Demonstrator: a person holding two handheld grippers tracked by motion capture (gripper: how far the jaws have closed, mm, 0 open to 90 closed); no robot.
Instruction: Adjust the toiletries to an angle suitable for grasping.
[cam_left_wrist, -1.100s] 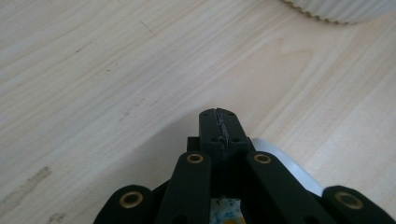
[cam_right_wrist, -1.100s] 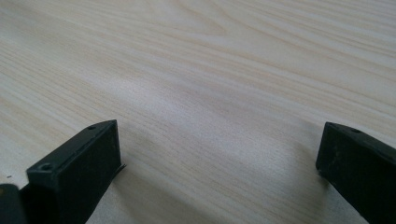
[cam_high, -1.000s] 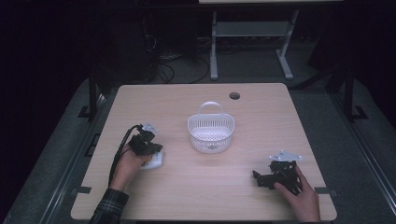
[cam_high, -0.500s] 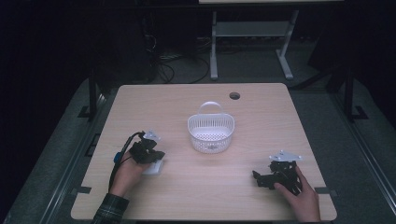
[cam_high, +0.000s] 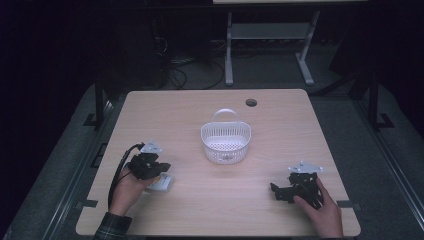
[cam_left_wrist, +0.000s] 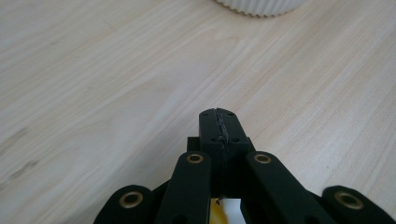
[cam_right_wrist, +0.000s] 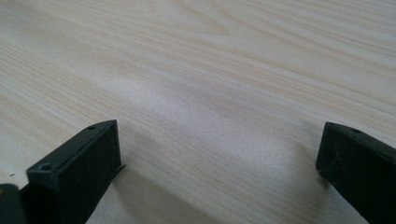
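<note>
My left gripper hovers at the table's front left, and its jaws are pressed together with a thin ragged edge caught between the pads. A small white packet with a bit of yellow hangs just beneath it and also peeks out under the linkage. A white ribbed basket with a handle stands mid-table, to the right of and beyond this gripper; its lower rim shows in the left gripper view. My right gripper rests low at the front right, its jaws wide apart over bare wood.
The light wooden table has a round cable hole near its far edge. Behind the table stand a grey metal frame and loose cables on a dark floor. The person's hands come in from the front edge.
The left hand has drawn back toward the front edge, and the white packet has come along with it. The right hand and gripper have stayed where they were.
</note>
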